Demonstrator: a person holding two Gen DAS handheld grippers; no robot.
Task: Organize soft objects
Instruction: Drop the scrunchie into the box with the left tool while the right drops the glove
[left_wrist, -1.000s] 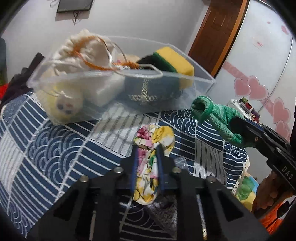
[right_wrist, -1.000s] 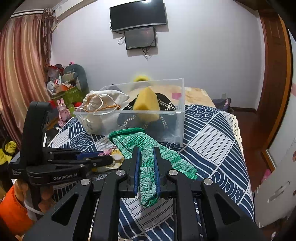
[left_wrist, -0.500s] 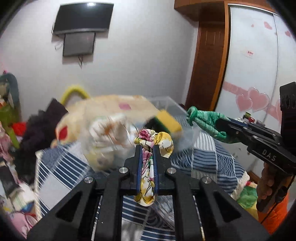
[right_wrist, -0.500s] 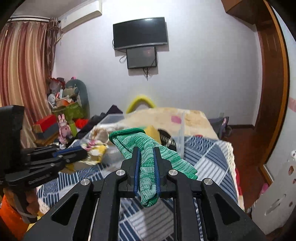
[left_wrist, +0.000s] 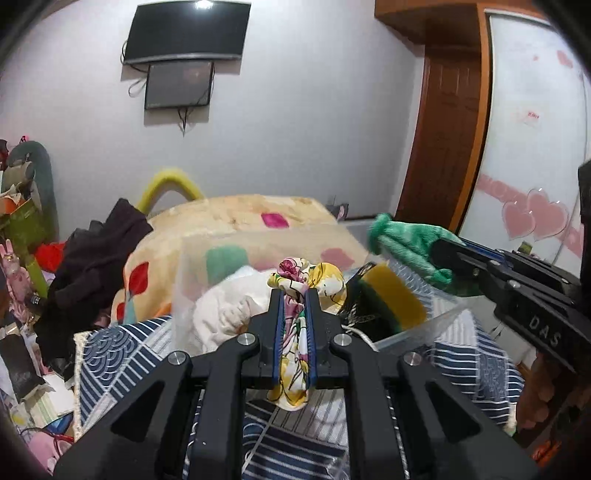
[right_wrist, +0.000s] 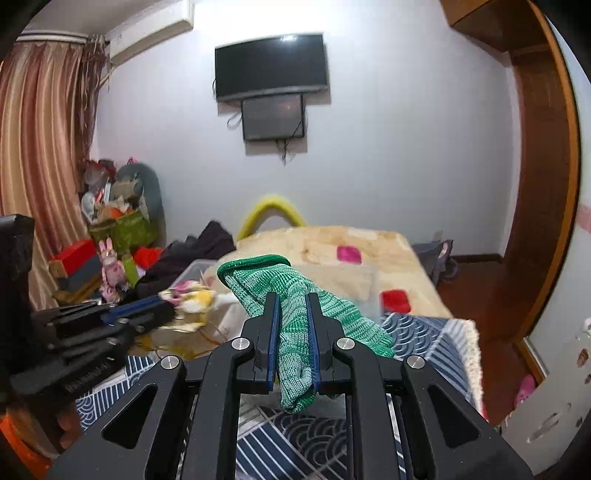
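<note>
My left gripper (left_wrist: 293, 295) is shut on a floral yellow-and-pink cloth (left_wrist: 295, 354) and holds it in the air in front of a clear plastic bin (left_wrist: 417, 332). The bin holds a white drawstring bag (left_wrist: 229, 314) and a yellow-green sponge (left_wrist: 397, 299). My right gripper (right_wrist: 291, 299) is shut on a green knitted glove (right_wrist: 295, 302), also lifted. In the left wrist view the glove (left_wrist: 406, 243) hangs above the bin's right side. In the right wrist view the floral cloth (right_wrist: 190, 295) and the left gripper (right_wrist: 162, 312) show at left.
The bin stands on a surface with a blue-and-white patterned cover (left_wrist: 110, 354). Behind is a bed with a cream blanket (left_wrist: 240, 221) and dark clothes (left_wrist: 96, 251). Clutter is piled at the left wall (right_wrist: 118, 221). A wooden door (left_wrist: 450, 140) is at right.
Both grippers have risen from low over the patterned cover to level with the bin's top, each still holding its item. The views now look across the room instead of down.
</note>
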